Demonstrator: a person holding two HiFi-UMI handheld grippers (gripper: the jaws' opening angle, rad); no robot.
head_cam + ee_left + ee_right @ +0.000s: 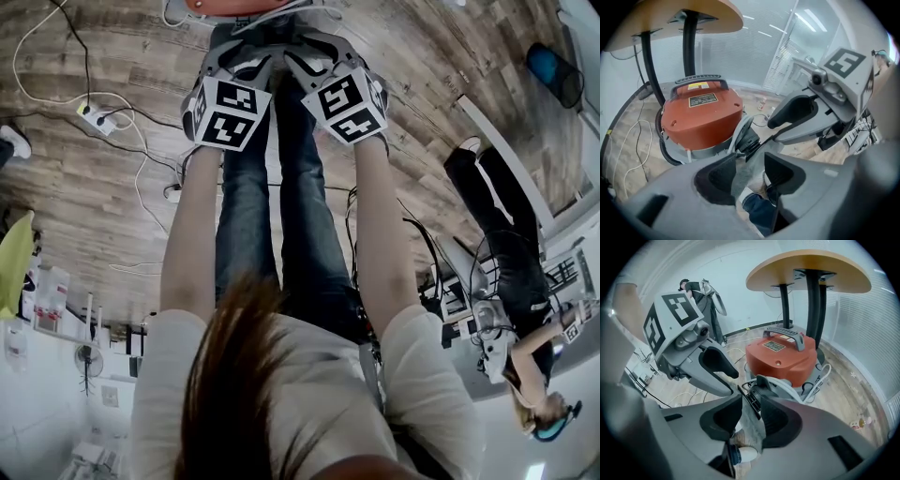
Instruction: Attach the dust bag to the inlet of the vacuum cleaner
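A wood-plank floor (pixel 75 178) runs under everything. On it stands a round table (pixel 806 268) with a pale wooden top and dark posts, its far edge cut off in the left gripper view. At the table's foot sits the red vacuum cleaner (pixel 701 122), upright, with its black carry handle (pixel 701 80) on top. In the head view only a sliver of it shows at the upper edge. Its lid bears a yellow-and-white sticker (pixel 697 86) and a dark plate (pixel 704 100), both with print too small to read. The only other markings are the black-and-white squares on each gripper's cube. The left gripper (pixel 750 161) and the right gripper (pixel 751 411) are side by side just in front of the vacuum, both pointing down. Each has its jaws closed partway onto the grey dust bag (pixel 751 422), with the fabric pinched between the pads. The bag is a narrow strip running lengthwise along the jaw gaps. Its upper end points at the vacuum and its lower end drops toward the person's jeans and a white shoe (pixel 745 454), where the gripper bodies hide it. A black ribbed piece (pixel 753 400) sits at the bag's upper end. Whether it is the bag's collar or the vacuum's inlet cannot be told. A black corrugated hose (pixel 663 145) curls round the vacuum's base. A second person (pixel 506 281) stands well apart.
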